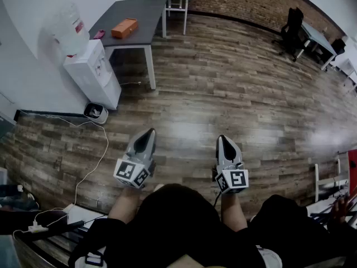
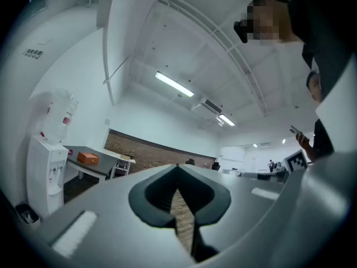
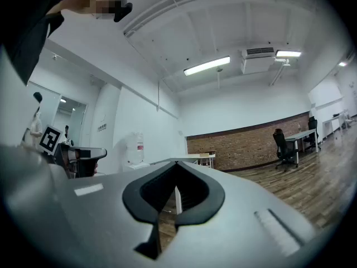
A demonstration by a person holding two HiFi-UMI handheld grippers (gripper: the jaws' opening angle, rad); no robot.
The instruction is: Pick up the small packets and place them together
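No small packets show in any view. In the head view my left gripper (image 1: 150,132) and my right gripper (image 1: 223,138) are held side by side over the wooden floor, both pointing away from me and roughly level. Each has its jaws shut with nothing between them. The left gripper view looks along the shut left gripper (image 2: 177,167) across an open room toward a brick wall. The right gripper view looks over the shut right gripper (image 3: 176,163) toward the same brick wall. My arms and dark clothing fill the bottom of the head view.
A white water dispenser (image 1: 89,60) stands at the left wall, with a small bin (image 1: 96,112) and a cable beside it. A grey table (image 1: 131,18) holds an orange box (image 1: 124,28). Office chairs (image 1: 291,29) and desks stand far right. A person stands nearby (image 2: 321,116).
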